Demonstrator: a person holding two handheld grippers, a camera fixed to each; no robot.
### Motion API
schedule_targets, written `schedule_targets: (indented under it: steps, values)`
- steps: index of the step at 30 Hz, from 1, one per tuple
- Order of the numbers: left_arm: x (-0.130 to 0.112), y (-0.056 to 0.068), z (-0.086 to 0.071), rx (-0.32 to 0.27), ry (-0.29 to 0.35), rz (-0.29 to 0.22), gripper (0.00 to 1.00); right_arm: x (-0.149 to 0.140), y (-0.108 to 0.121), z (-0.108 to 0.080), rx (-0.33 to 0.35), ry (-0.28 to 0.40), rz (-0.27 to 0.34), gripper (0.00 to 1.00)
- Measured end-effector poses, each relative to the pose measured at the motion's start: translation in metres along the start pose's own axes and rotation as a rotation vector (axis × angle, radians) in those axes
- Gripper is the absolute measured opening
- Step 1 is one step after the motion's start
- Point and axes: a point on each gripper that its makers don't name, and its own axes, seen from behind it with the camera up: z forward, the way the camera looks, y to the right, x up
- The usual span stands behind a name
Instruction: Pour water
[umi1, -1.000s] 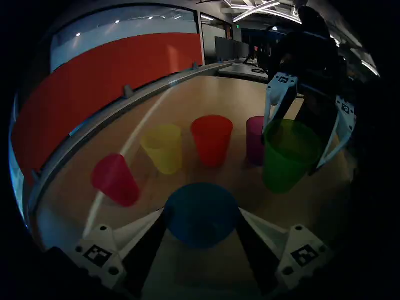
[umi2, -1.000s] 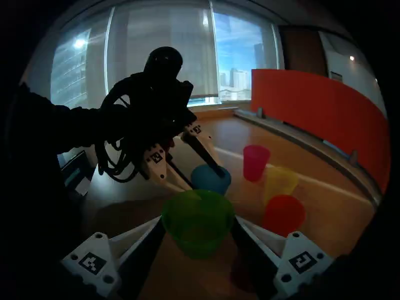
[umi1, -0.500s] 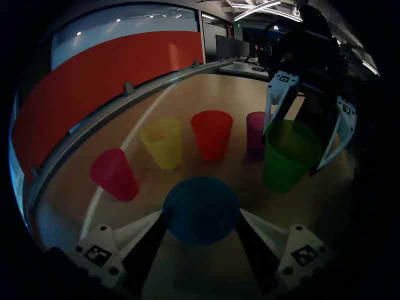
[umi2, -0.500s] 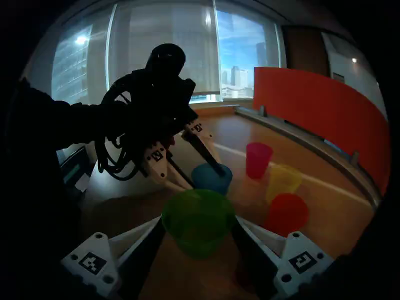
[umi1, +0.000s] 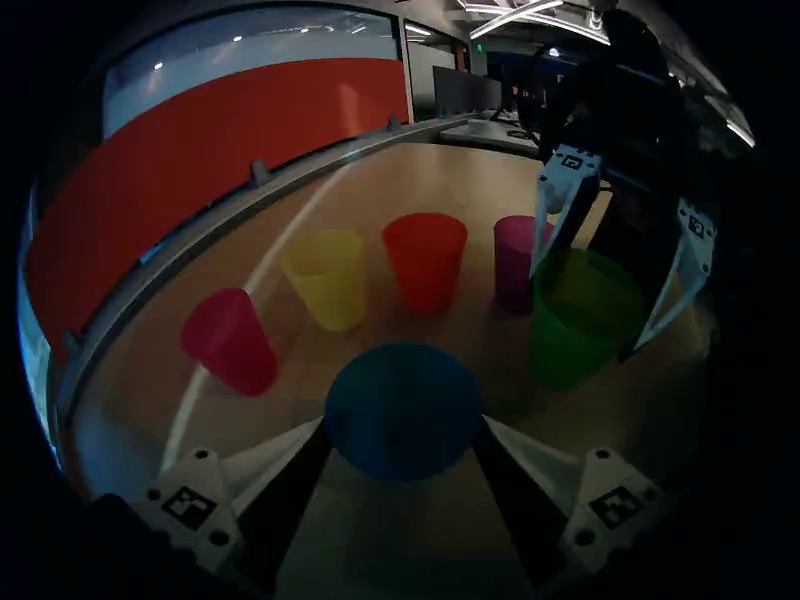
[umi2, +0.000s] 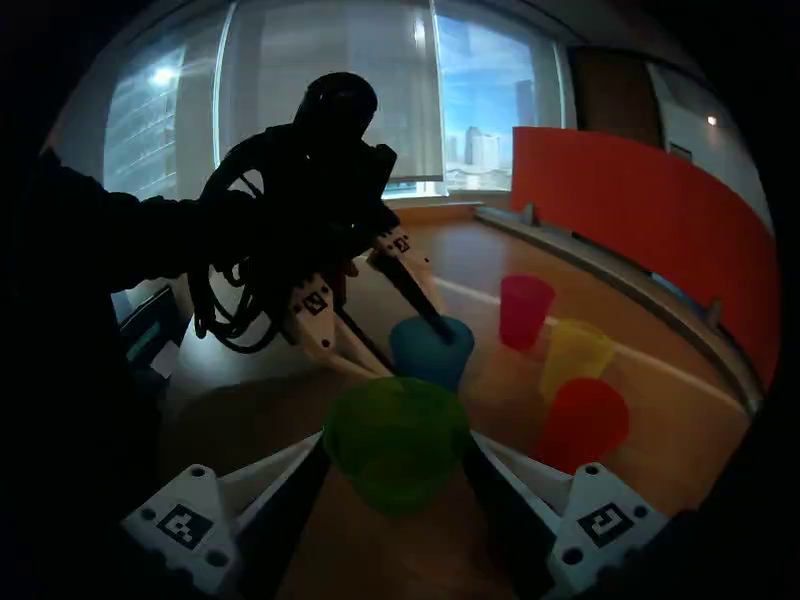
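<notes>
In the left gripper view my left gripper (umi1: 402, 440) is shut on a blue cup (umi1: 402, 410), held upright over the wooden table (umi1: 400, 190). In the right gripper view my right gripper (umi2: 397, 455) is shut on a green cup (umi2: 397, 440), also upright. The green cup (umi1: 580, 315) with the right gripper (umi1: 600, 300) around it shows at the right of the left gripper view. Across the table, the right gripper view has the blue cup (umi2: 430, 350) between the left gripper's fingers (umi2: 410, 285), held by a person's hand. I cannot see water in either cup.
Several empty cups stand in a row on the table: pink (umi1: 228, 340), yellow (umi1: 325, 275), red (umi1: 425, 258) and purple (umi1: 515, 260). An orange-red partition (umi1: 200, 140) and a rail run along the far edge. Large windows (umi2: 330, 90) lie behind the person.
Both held cups have risen slightly from the table. The blue cup's rim now faces the camera more, and the row of cups has shifted little.
</notes>
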Motion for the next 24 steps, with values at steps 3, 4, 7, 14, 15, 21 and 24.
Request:
schedule_targets:
  steps: [3, 4, 7, 14, 15, 21, 24]
  values:
    - [-0.002, 0.000, -0.001, 0.002, -0.002, -0.011, 0.97, -0.004, -0.001, 0.002, 0.002, -0.010, -0.003, 0.91]
    - [-0.003, -0.001, -0.002, 0.003, -0.004, -0.013, 0.97, -0.006, -0.002, 0.003, 0.003, -0.013, -0.004, 0.91]
    - [-0.007, -0.001, -0.003, 0.002, -0.014, -0.017, 0.97, -0.010, -0.005, 0.005, 0.009, -0.024, -0.006, 0.91]
    - [-0.013, -0.002, -0.006, 0.012, -0.026, -0.010, 0.97, -0.017, -0.010, 0.008, 0.024, -0.041, -0.009, 0.91]
    - [-0.013, -0.002, -0.007, 0.011, -0.026, -0.010, 0.97, -0.017, -0.010, 0.008, 0.023, -0.043, -0.010, 0.91]
    - [-0.013, -0.003, -0.010, 0.012, -0.023, -0.008, 0.97, -0.022, -0.010, 0.008, 0.021, -0.052, -0.008, 0.91]
    - [-0.013, -0.003, -0.010, 0.011, -0.025, -0.008, 0.97, -0.024, -0.010, 0.008, 0.020, -0.055, -0.009, 0.91]
